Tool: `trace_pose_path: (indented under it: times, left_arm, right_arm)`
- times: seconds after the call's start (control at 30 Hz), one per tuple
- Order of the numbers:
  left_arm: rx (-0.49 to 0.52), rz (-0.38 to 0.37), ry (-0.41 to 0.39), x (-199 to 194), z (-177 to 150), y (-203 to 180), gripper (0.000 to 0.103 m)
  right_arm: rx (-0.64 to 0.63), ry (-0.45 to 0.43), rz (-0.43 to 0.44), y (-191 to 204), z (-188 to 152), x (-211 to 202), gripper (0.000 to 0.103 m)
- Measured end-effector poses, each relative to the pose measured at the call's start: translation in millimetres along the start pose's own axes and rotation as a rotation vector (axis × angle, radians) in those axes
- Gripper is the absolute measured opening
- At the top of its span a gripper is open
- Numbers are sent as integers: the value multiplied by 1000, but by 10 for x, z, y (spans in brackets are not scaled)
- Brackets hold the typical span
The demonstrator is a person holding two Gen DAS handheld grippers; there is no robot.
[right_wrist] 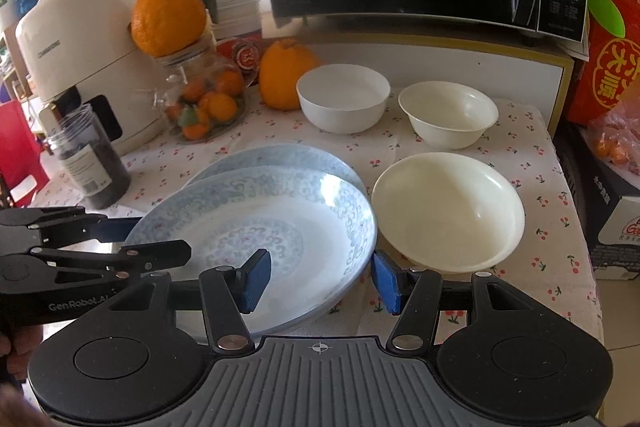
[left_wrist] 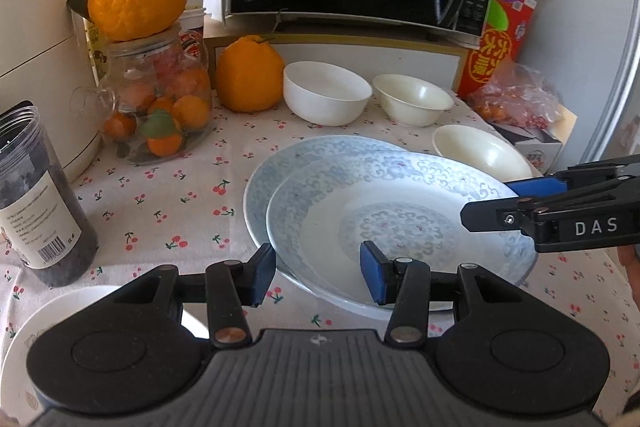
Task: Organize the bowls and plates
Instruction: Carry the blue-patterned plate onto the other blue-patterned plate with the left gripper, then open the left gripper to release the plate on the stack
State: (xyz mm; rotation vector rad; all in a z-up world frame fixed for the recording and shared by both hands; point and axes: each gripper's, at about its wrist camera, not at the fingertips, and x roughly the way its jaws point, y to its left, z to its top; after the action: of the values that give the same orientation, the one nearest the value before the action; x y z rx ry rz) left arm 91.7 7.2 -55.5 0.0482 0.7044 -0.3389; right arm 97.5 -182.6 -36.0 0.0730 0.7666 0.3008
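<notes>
Two grippers at the rim of the upper blue-patterned porcelain plate (left_wrist: 384, 223), jaws apart on both.

The cherry-print tablecloth (left_wrist: 160, 203) lies bare left of the plates; a cream bowl (right_wrist: 448, 207) sits just beside them on the right, two white bowls (right_wrist: 344, 97) behind. The upper plate overlaps a second patterned plate (left_wrist: 272, 167). The left gripper (left_wrist: 318, 273) straddles its near-left rim, the right gripper (right_wrist: 320, 277) its right rim; whether any pad touches is hard to judge.
</notes>
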Motion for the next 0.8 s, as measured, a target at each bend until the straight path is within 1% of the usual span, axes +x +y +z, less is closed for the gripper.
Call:
trace_pose_path:
  times: [0.2, 0.27, 0.3, 0.37, 0.4, 0.5, 0.7, 0.8]
  left_arm:
    - [15, 39, -9, 76, 41, 34, 41]
    - [17, 45, -13, 91, 60, 45, 39]
    - [18, 47, -14, 99, 68, 45, 39]
    - [0, 63, 4, 138, 77, 62, 38]
    - [-12, 60, 6, 151, 76, 78, 38]
    - [-8, 67, 7, 168, 91, 71, 37]
    - [-12, 65, 15, 186, 116, 91, 37]
    - [-6, 60, 20, 182, 123, 93, 37]
  right_arm:
    - [-7, -11, -11, 42, 68, 64, 55]
    - [-30, -37, 22, 91, 111, 41, 49]
    - [-34, -44, 34, 126, 134, 30, 48]
    - [-42, -51, 50, 204, 178, 23, 48]
    - [-45, -49, 52, 238, 192, 30, 48]
    - [-47, -44, 53, 302, 214, 49, 48]
    - [-26, -37, 10, 260, 214, 64, 48]
    - [-10, -33, -14, 205, 203, 39, 50]
